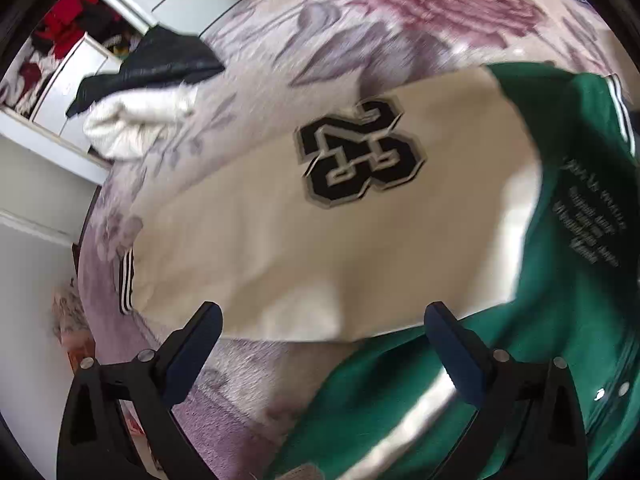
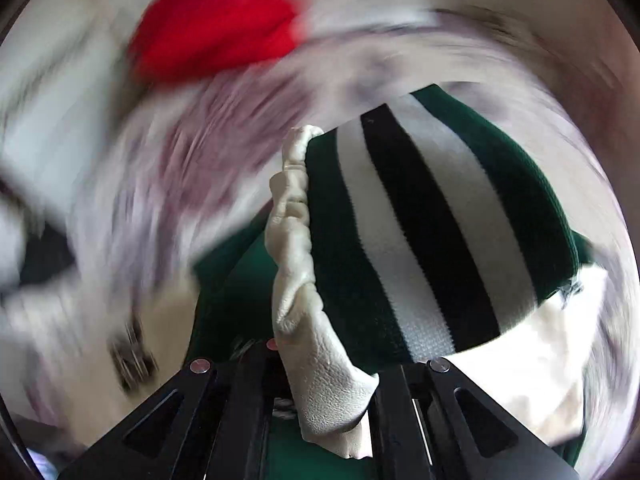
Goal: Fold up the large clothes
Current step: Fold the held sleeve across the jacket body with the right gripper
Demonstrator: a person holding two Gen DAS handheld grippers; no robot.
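Note:
A green varsity jacket [image 1: 568,208] lies on a floral bedspread [image 1: 320,32]. Its cream sleeve [image 1: 320,256] with a black "23" patch [image 1: 360,152] lies across the middle of the left wrist view. My left gripper [image 1: 324,316] is open and empty, just above the sleeve's near edge. My right gripper [image 2: 328,392] is shut on the other cream sleeve [image 2: 296,240], next to its striped green, white and black cuff [image 2: 424,220]. The cuff is held up close to the right wrist camera, and the background there is blurred.
A pile of black and white clothes [image 1: 140,92] lies at the bed's far left. White furniture [image 1: 68,80] stands beyond it. A red cloth [image 2: 224,28] lies at the far side of the bed. The bed edge and floor [image 1: 36,260] are at the left.

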